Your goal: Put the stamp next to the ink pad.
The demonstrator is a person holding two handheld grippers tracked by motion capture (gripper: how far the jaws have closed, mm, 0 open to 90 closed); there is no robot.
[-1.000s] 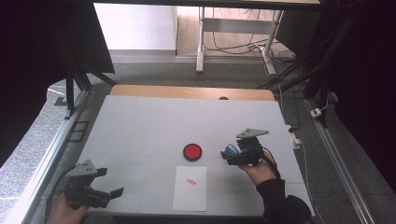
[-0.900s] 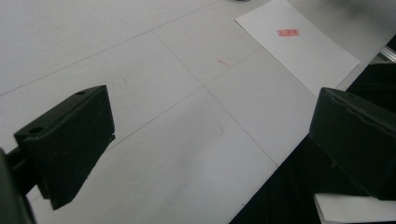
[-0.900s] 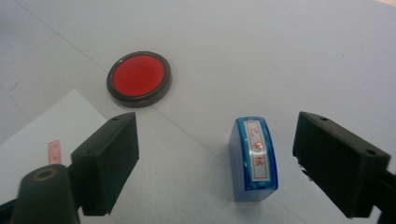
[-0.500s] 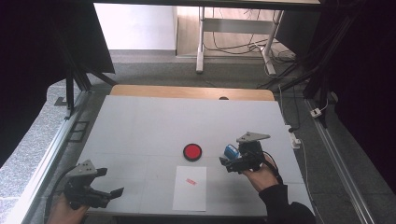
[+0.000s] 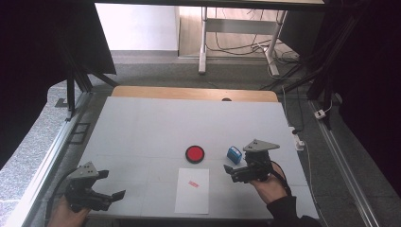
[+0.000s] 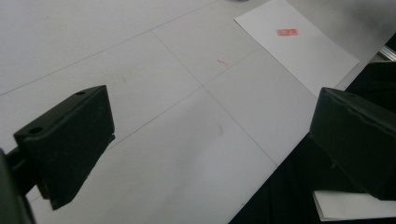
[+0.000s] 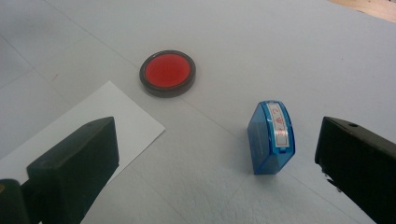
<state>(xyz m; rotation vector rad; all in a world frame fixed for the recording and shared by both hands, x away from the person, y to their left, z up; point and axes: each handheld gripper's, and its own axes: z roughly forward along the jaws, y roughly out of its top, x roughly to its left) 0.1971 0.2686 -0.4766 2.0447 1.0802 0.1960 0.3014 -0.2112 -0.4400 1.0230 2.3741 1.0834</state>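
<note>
Item: blue stamp (image 5: 233, 153), now standing free on the table (image 5: 142, 127), beside the red ink pad (image 5: 194, 154). Your right gripper (image 5: 231, 171) is backing away, jaws just opened and empty; stamping looks finished. Your left gripper (image 5: 113, 195) is idling, jaws apart.

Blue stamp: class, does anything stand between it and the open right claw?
Nothing visible does. The blue stamp stands alone on the table, just ahead of the right claw, apart from the red ink pad and paper.

stamp label (image 7: 279, 123): red marks too small to read
print on paper (image 6: 286, 32): red, too small to read
right tongs (image 7: 219, 154): jaws cut off by bottom edge
</note>
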